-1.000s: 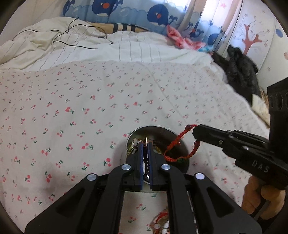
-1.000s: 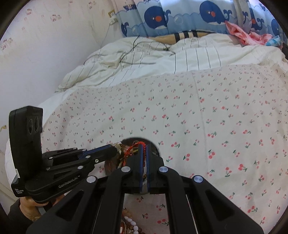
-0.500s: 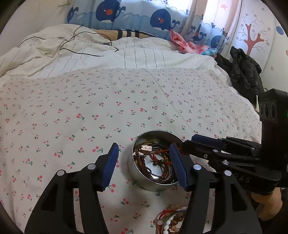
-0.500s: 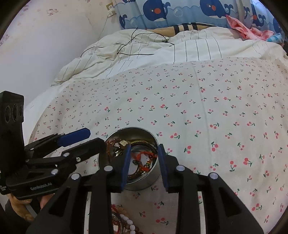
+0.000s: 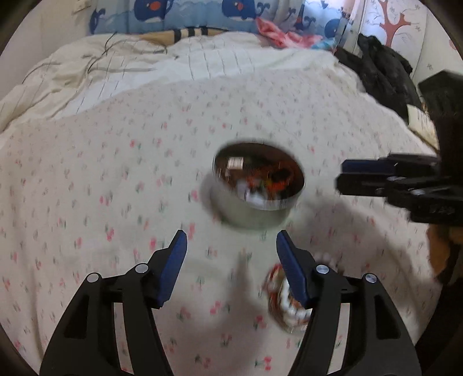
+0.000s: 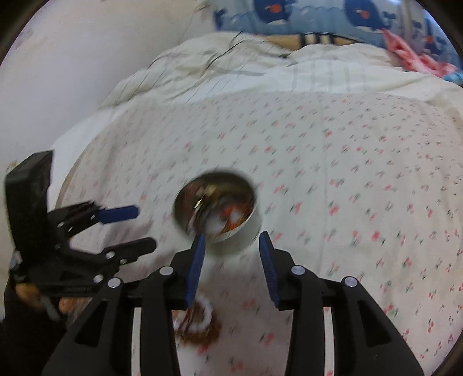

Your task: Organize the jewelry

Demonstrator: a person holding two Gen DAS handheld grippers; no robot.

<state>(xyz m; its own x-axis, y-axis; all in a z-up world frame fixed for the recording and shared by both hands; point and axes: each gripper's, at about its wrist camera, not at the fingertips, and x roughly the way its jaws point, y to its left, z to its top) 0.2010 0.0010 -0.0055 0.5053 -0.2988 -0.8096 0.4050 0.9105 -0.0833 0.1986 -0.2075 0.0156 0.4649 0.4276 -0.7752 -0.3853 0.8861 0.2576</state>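
A round metal tin (image 5: 231,211) stands on the cherry-print bedsheet, holding a blurred tangle of red and brown bracelets (image 5: 266,176); it also shows in the right wrist view (image 6: 249,228). A pile of beaded bracelets (image 5: 285,300) lies on the sheet nearer to me, also in the right wrist view (image 6: 199,321). My left gripper (image 5: 230,260) is open and empty, above the sheet short of the tin. My right gripper (image 6: 231,257) is open and empty, near the tin's front edge; it shows at the right of the left wrist view (image 5: 343,176).
The cherry-print sheet (image 5: 115,179) covers the bed. A rumpled white duvet with thin black cables (image 5: 115,63) lies at the back by whale-print pillows (image 5: 179,14). Dark clothing (image 5: 382,72) lies at the right edge. A white wall (image 6: 72,72) borders the left.
Both grippers went from shut to open and pulled back and up from the tin. The red cord bracelet held by my right gripper a second ago now lies in the tin.
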